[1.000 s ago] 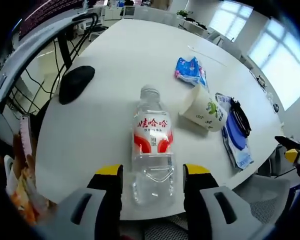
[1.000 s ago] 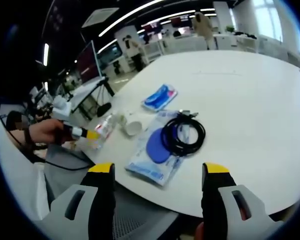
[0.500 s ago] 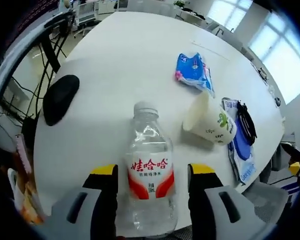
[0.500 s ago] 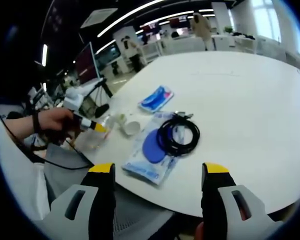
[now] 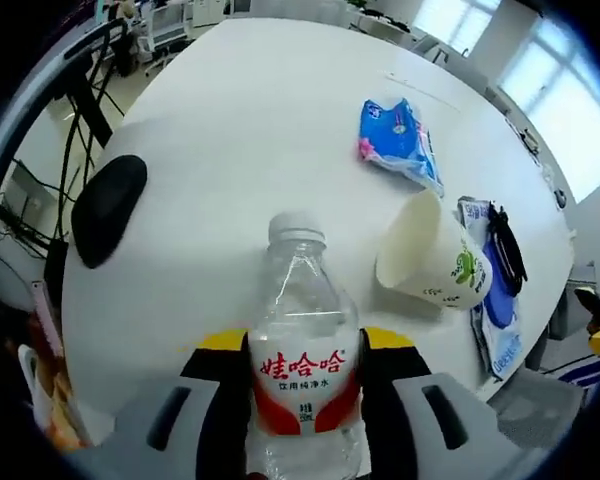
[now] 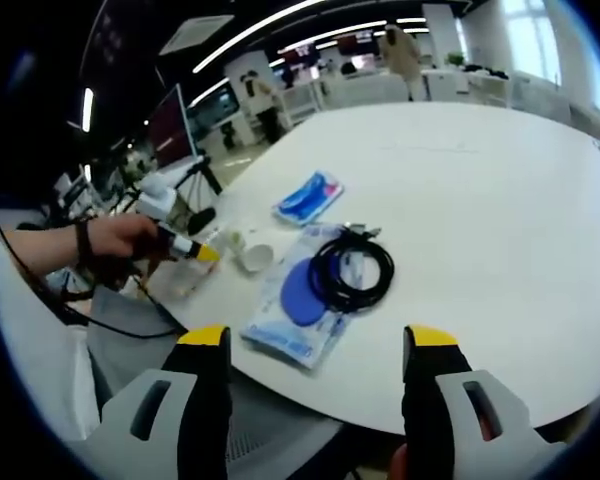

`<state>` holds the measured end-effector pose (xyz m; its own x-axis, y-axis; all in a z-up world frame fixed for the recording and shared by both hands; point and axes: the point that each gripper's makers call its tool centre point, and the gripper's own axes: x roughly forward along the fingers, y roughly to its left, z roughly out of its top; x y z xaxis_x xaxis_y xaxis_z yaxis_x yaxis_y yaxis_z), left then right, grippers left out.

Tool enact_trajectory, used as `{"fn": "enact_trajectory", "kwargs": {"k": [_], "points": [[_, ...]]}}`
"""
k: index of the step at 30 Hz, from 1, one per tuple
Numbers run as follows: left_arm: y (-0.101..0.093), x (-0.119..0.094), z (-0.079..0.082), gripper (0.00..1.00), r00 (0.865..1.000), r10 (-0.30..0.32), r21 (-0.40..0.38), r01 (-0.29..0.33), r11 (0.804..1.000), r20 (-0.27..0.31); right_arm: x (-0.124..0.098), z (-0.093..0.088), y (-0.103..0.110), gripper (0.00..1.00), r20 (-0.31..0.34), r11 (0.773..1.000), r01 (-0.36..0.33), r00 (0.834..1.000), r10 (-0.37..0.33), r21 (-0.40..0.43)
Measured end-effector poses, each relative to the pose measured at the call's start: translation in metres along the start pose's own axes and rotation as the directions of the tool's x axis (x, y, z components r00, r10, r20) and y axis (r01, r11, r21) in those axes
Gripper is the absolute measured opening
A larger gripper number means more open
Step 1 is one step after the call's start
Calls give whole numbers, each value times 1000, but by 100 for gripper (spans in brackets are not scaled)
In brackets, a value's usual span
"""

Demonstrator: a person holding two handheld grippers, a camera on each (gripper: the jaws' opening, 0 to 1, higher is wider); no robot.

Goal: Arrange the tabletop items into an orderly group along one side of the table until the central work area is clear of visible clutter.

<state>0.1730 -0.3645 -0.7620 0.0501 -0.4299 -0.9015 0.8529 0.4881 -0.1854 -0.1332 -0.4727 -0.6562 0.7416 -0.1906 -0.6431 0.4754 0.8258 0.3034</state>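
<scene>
While your left gripper (image 5: 298, 370) has its jaws pressed against both sides of the water bottle (image 5: 298, 350), clamped at the red label, treat the hold as good and think about where the bottle goes. It sits at the near edge of the tabletop (image 5: 270, 130), cap pointing away from you, with the paper cup (image 5: 432, 262) lying on its side just beside it to the right.

Carry it low and slowly; the body is clear, thin plastic and may flex or slip if you swing it. Choose a spot along the edge where the other things already cluster: the blue packet (image 5: 398, 140) beyond the cup, and the plastic sleeve (image 6: 305, 305) with the coiled black cable (image 6: 352, 270) on top. Stand the bottle upright near them without knocking the cup, which looks ready to roll.

Your right gripper (image 6: 318, 375) hangs off the tabletop edge with its jaws wide apart and nothing between them. Use it next for the cup. The black mouse (image 5: 108, 195) on the far left lies well apart and will need collecting too.
</scene>
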Motion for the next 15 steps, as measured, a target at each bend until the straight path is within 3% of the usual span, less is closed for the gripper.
{"fn": "enact_trajectory", "kwargs": {"k": [6, 15], "points": [[-5, -13, 2, 40, 997, -3, -25, 4, 1000, 71, 1, -1, -1, 68, 0, 1000, -1, 1000, 1, 4], [-8, -37, 11, 40, 982, 3, -8, -1, 1000, 187, 1, -2, -2, 68, -6, 1000, -4, 1000, 4, 7]]}}
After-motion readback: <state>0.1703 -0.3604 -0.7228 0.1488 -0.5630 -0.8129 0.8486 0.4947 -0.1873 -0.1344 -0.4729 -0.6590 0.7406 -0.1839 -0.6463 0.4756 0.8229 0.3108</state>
